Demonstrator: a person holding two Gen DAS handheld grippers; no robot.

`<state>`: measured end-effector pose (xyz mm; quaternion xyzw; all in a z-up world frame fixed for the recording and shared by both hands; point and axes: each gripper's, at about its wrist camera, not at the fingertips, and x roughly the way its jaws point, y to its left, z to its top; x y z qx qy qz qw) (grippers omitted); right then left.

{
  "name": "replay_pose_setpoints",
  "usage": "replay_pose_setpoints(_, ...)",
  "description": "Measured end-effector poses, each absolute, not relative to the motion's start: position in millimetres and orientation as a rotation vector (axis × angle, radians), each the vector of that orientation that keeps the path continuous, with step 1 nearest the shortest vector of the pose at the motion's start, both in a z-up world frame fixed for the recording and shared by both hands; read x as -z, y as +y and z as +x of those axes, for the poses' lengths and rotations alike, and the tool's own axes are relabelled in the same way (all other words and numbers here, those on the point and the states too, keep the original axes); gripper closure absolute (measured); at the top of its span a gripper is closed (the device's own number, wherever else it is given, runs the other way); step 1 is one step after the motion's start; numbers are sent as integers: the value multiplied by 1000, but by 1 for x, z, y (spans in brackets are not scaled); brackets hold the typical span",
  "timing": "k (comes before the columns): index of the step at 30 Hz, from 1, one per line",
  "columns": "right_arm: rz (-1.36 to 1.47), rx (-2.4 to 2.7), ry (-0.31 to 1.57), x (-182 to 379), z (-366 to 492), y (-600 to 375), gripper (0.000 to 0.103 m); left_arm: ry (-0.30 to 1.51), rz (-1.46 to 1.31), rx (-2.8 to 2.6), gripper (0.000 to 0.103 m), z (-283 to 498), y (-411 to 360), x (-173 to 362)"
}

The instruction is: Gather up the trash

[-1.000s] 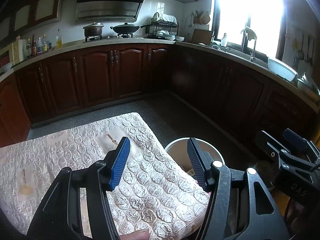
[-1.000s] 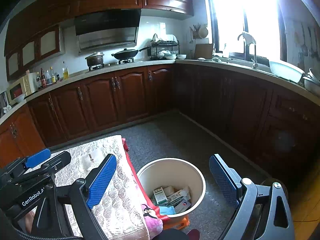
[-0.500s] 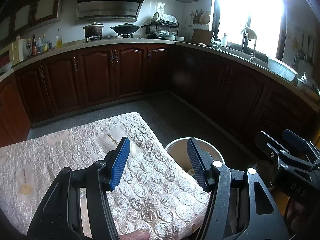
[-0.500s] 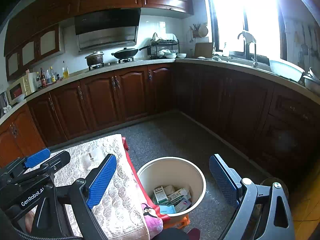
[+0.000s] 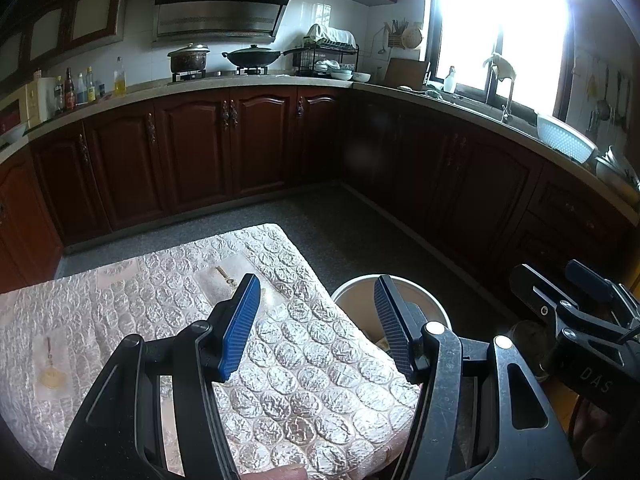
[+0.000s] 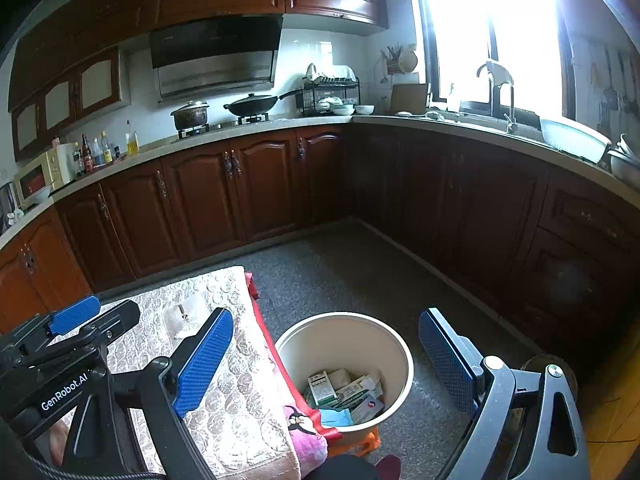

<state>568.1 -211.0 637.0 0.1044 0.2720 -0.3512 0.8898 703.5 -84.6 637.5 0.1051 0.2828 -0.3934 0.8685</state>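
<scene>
I have both tools spread apart, holding nothing: left gripper (image 5: 316, 324) above the silver bubble-wrap cover (image 5: 280, 380) at the table's corner, right gripper (image 6: 324, 360) above the cream bin (image 6: 400, 360). The bin stands on the grey floor (image 6: 360, 272) just beside the table; cartons and wrappers (image 6: 344, 394) lie inside it.
</scene>
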Motion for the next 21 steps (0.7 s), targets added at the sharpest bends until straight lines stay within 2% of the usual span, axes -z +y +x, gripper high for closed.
replay_pose_setpoints(21,231,720,584,-629,572,-220,10,605,220,811,45,704,-90,-635)
